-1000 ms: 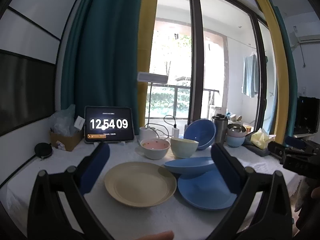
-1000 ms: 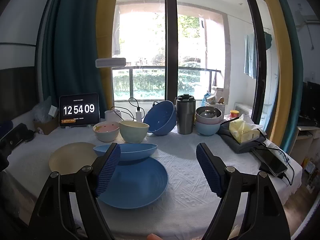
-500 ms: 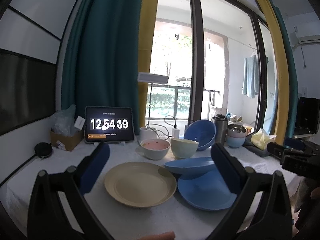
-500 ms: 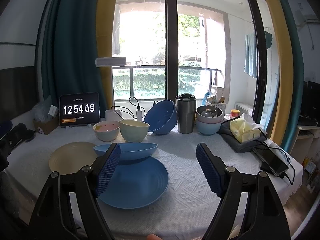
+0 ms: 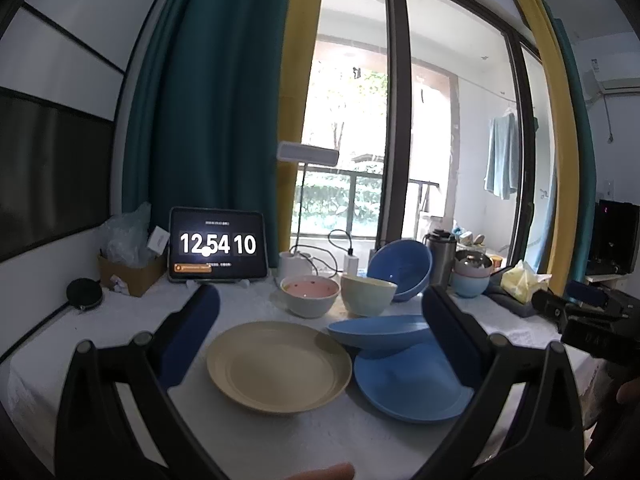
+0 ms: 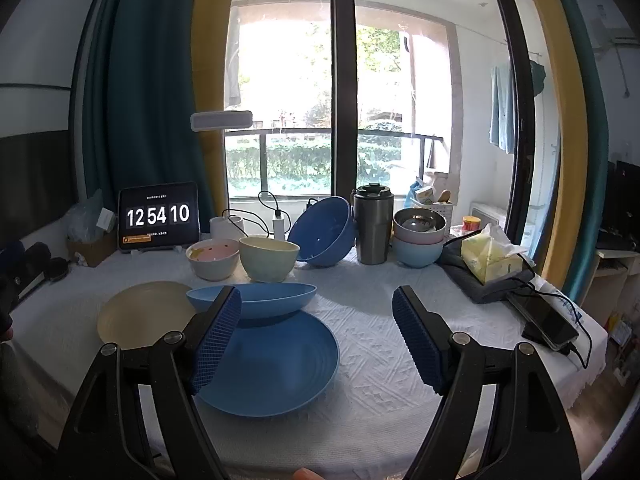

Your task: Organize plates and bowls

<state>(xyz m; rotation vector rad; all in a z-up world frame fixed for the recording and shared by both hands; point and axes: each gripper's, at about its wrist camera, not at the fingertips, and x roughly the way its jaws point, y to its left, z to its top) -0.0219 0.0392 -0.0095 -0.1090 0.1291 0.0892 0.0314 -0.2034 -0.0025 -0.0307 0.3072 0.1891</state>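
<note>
Sorting looks barely begun. Left gripper (image 5: 320, 336) and right gripper (image 6: 316, 336) both hover above the near table edge, fingers wide apart, nothing held.

On the white tablecloth (image 6: 380, 344):
- cream plate (image 5: 279, 367), alone, just left of the blue dishes.
- large blue plate (image 6: 268, 364), nearest the right gripper; a shallow blue dish (image 6: 252, 300) appears to rest on its far rim, slightly tilted.
- pink-lined bowl (image 6: 214, 258) and cream bowl (image 6: 269, 258), side by side, upright; the cream one shows nothing inside, the pink one a yellowish mark I cannot identify.
- big blue bowl (image 6: 322, 232), tipped on its side against the steel tumbler (image 6: 374, 224), empty.
- right of the tumbler, a stack: metal bowl (image 6: 419, 222) in a pinkish one, in a light blue one.

Judgement: that stack may be finished; plates and loose bowls remain to be nested.
</note>
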